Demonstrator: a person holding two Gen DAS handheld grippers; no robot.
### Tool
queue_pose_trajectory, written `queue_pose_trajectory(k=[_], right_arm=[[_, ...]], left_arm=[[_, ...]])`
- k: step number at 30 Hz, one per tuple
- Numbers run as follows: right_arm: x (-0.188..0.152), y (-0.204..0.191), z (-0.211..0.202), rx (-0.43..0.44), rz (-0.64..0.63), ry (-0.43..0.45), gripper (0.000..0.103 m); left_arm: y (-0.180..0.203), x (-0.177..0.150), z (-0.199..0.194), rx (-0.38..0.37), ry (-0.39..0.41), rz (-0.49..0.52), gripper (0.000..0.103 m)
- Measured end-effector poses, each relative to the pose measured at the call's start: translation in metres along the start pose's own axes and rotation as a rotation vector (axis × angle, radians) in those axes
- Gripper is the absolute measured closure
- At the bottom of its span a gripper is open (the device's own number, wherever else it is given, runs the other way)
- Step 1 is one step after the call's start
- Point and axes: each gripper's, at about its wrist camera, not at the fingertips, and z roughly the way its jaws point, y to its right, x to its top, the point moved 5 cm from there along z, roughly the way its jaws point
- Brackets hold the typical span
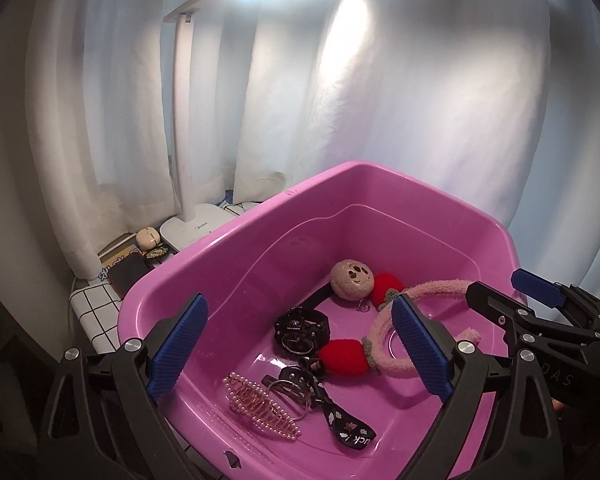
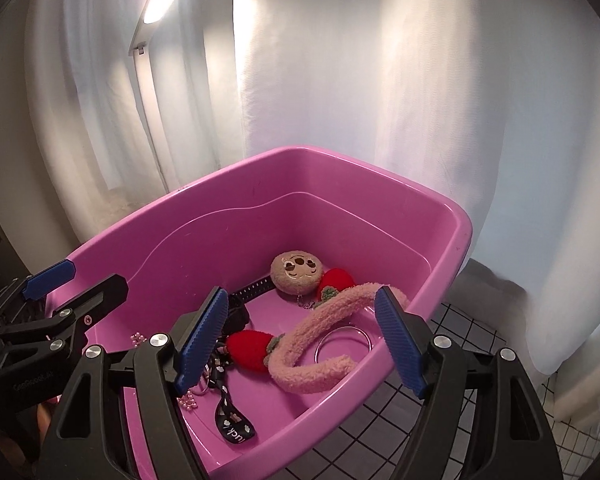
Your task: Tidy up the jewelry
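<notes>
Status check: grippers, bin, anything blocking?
Left gripper open, empty, over the bin. Right gripper open, empty, above the pink headband. Watch, pearl clip, lanyard inside. Nothing blocking.

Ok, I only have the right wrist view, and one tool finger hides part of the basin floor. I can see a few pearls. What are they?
Observer: A pearl hair clip, lying flat on the floor of the basin, near side.
Operator: And the black thing behind that finger?
Observer: A black watch, face up, beside the red pompom.
Operator: Anything outside the basin on the left?
Observer: A white lamp base and a small beige case, beyond the left rim.
</notes>
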Motion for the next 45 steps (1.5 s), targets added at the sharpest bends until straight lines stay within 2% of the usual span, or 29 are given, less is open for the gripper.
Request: queue_pose_trajectory(k=[28,45], right_arm=[[-0.007,0.002,-0.013,-0.018,-0.013,0.052,0.03],[-0.009,0.004,-0.016,-0.02,-0.015,0.066,0.03]], left_arm=[[-0.006,-0.003,0.0,0.082,0.015,0.012,0.01],[-0.003,-0.003,-0.001,0.08,0.008,0.012,0.009]])
